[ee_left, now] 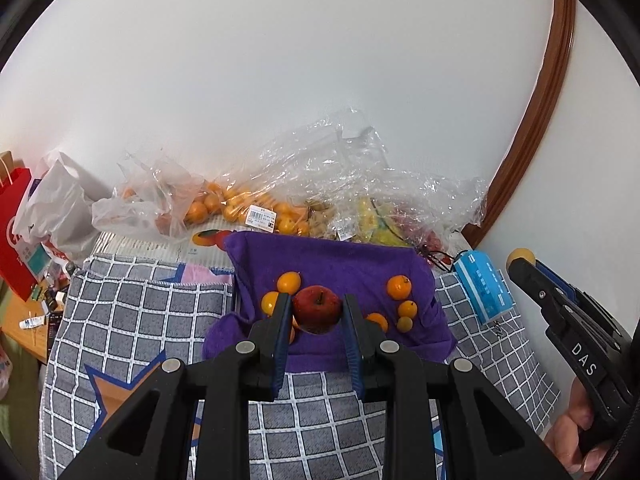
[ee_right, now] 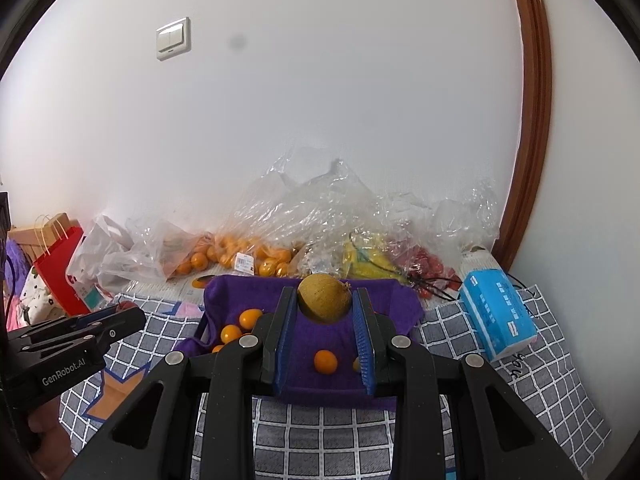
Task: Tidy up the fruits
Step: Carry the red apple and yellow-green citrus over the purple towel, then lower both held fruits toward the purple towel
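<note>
the left gripper (ee_left: 314,312) has its ribbed blue fingers clamped on a glossy round red apple (ee_left: 317,309), stem up, over the fuzzy purple towel (ee_left: 340,268). the right gripper (ee_right: 325,304) grips a matte, speckled tan pear (ee_right: 325,297), stem pointing right. beyond, crinkly clear bags (ee_right: 320,208).

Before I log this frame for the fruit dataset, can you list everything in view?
Red apple: one, between the left fingers.
Yellow-brown round fruit: one, between the right fingers.
Small oranges: several loose, on the towel.
Purple towel: one, on the checked cloth.
Checked cloth: one, grey and white.
Clear bags: several by the wall, holding oranges, yellow and red fruit.
Tissue pack: one, blue, right.
Red paper bag: one, far left.
Light switch: one, wall.
Left gripper; right gripper.
</note>
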